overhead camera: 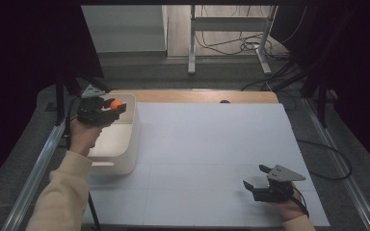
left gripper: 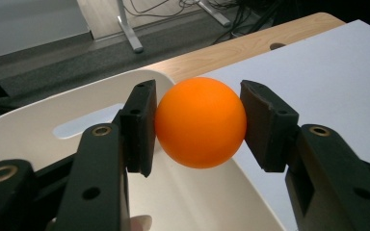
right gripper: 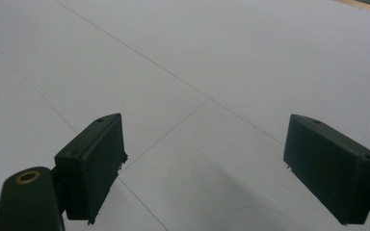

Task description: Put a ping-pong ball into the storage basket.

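Currently left tongs [left gripper: 200, 127] pinch smooth orange plastic ball [left gripper: 200, 122], held above white oval plastic tub [left gripper: 38, 139]. Right tongs [right gripper: 207, 168] wide, empty, well apart from tub. Risk: light pinch, ball slips, bounces onto bench [overhead camera: 212, 144].

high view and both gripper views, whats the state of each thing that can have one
left gripper: shut on the orange ball, held over the white bin
orange ball: clamped between the jaws, off any surface
white bin: upright on the table's left side, open top, nothing seen inside
right gripper: open, holding nothing, over the white table sheet
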The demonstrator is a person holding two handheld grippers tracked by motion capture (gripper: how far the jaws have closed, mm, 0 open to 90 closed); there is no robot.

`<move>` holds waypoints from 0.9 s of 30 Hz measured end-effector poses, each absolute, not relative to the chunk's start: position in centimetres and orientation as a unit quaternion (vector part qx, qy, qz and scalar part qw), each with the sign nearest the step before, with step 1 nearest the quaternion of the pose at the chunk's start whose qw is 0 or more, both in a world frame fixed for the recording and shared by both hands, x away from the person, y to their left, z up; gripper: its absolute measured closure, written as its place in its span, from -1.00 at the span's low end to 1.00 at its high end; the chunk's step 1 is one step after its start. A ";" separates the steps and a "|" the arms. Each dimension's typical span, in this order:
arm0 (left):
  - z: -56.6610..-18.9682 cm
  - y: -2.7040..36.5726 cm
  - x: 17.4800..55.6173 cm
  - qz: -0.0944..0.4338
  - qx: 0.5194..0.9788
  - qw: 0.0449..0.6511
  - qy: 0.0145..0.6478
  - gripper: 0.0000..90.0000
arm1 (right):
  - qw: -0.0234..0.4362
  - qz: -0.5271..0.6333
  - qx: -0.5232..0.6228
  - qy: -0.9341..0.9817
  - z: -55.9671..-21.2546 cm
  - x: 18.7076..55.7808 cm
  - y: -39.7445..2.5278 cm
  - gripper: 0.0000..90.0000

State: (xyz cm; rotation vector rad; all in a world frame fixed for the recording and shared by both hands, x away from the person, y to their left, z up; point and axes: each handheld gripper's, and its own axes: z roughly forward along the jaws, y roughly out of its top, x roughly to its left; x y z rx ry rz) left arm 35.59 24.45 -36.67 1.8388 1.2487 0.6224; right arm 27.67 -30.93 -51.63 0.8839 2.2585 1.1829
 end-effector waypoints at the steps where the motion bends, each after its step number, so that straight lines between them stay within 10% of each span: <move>1: -36.7 24.6 35.6 0.247 0.728 0.404 0.497 0.11 | 0.220 0.428 0.320 0.817 -51.6 27.7 -30.9 -0.67; 27: -38.5 26.5 37.8 0.243 0.722 0.359 0.539 0.11 | 0.220 0.426 0.320 0.817 -51.7 27.7 -30.9 -0.67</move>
